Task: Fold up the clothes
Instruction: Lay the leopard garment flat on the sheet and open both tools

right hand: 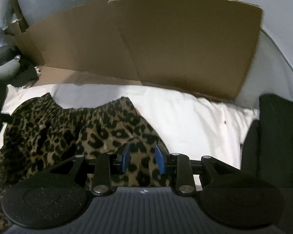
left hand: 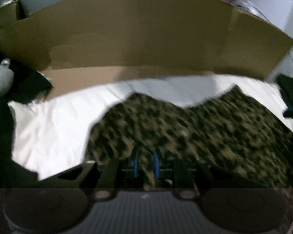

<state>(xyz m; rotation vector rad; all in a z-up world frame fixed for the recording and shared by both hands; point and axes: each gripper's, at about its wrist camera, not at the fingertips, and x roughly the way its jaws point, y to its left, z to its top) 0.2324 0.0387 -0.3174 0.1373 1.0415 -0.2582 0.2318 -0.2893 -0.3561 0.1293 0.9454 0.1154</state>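
Here, a leopard-print garment (right hand: 68, 132) lies on a white sheet (right hand: 195, 120), spread toward the left of the right wrist view and filling the right half of the left wrist view, where it is blurred.

Left gripper (left hand: 146, 165): blue pads close together with print cloth running between them; I judge it clenched on the garment's near edge (blur leaves some doubt).

Right gripper (right hand: 142, 159): pads stand apart, cloth lying between and under them. Whether they press it or merely straddle it, I cannot tell.

Handling, as judgement: thin, light, limp cloth. It rumples and sags, holds no shape, and will drape from any pinch. Not fragile, and the pads should hold it without slipping. Best taken at a hem or corner, both grippers on the same edge and well apart, so the cloth hangs flat between them. The far edge is wavy with two raised peaks, so the piece is not lying smooth; whether it is already doubled over, I cannot say.

Edges and room: a cardboard wall (right hand: 166, 44) stands along the sheet's far side, close behind the garment. A dark object (right hand: 273, 136) borders the right. Bare sheet lies to the garment's right in the right view and to its left in the left view. The far side is tight.
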